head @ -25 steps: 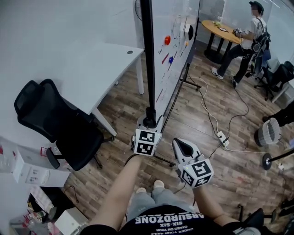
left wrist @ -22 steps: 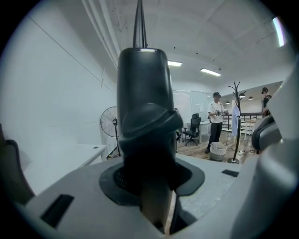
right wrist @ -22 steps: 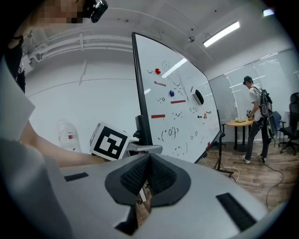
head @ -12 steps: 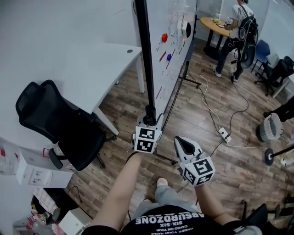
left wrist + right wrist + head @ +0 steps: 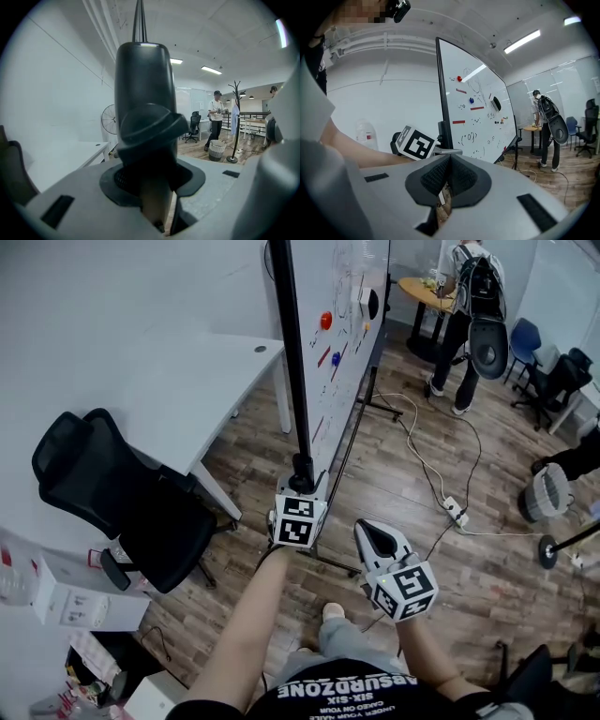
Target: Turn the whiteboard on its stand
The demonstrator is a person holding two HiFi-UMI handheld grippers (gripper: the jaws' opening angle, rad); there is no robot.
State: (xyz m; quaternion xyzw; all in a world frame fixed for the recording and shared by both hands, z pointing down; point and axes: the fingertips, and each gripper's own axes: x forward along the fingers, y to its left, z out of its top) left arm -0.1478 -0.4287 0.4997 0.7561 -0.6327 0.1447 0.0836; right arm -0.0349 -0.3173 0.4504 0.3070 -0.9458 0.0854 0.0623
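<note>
While left gripper [image 5: 302,487] jaws clamp the black post [image 5: 289,362] of the whiteboard [image 5: 349,315], top cut off, right gripper [image 5: 375,538] jaws sit together, empty.

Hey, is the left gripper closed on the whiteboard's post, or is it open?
Shut on it: the black post fills the gap in the left gripper, and both jaws press against its sides.

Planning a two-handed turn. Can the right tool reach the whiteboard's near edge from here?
Probably yes: the right tool, shut, sits beside the left tool gripping the frame post; nothing stands between.
</note>
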